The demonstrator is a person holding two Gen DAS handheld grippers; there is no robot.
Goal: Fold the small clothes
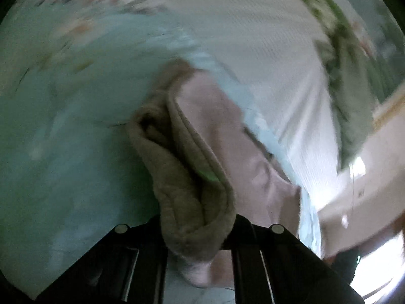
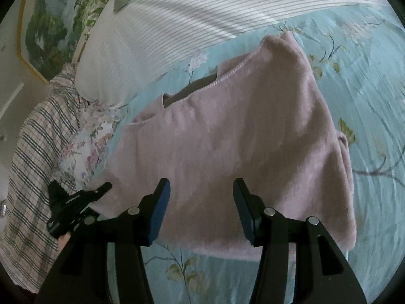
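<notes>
Between the left hand-held gripper [image 1: 198,230] fingers, bunched pink garment [image 1: 202,157] hides their tips.

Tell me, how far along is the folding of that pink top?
Partly done, it seems. The pink fleece top lies on the floral bedspread, and its right side looks already tucked under. In hand: the left gripper pinches a bunched edge with the brownish lining showing, apparently carrying it across. The right gripper hovers open above the near hem. Left: laying that fold flat, probably one more fold.
</notes>
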